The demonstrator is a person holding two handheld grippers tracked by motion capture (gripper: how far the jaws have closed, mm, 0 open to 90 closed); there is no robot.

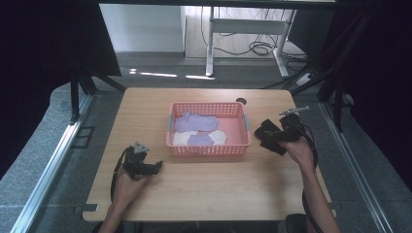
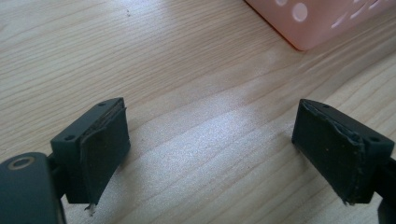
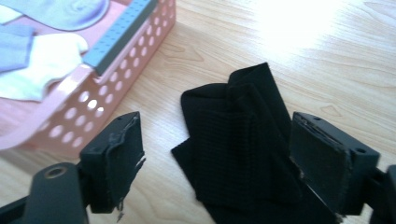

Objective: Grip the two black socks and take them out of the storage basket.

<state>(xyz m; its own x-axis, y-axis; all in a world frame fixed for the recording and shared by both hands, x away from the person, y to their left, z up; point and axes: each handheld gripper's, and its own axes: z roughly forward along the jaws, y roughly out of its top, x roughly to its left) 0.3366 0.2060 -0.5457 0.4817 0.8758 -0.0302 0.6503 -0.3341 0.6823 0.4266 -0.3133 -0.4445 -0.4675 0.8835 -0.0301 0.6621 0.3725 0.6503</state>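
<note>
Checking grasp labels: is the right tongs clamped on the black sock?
No: the right tongs stand open, with the black sock lying loose on the table between the pads.

I take this for a lab: black curtains (image 1: 43, 58) flank the frame, aluminium rails (image 1: 46, 174) run lower left, cables (image 1: 260, 47) trail under a desk frame (image 1: 243, 29) at top.

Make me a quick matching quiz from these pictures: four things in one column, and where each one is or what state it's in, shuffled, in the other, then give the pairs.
Things:
1. black sock
2. purple sock
3. pink basket
4. left hand-held gripper

Places or states:
A. at the middle of the table, holding socks
B. jaws open over bare wood
C. lying inside the basket
D. on the table right of the basket, between open jaws

Pairs: 1-D, 2-C, 3-A, 4-B
</note>
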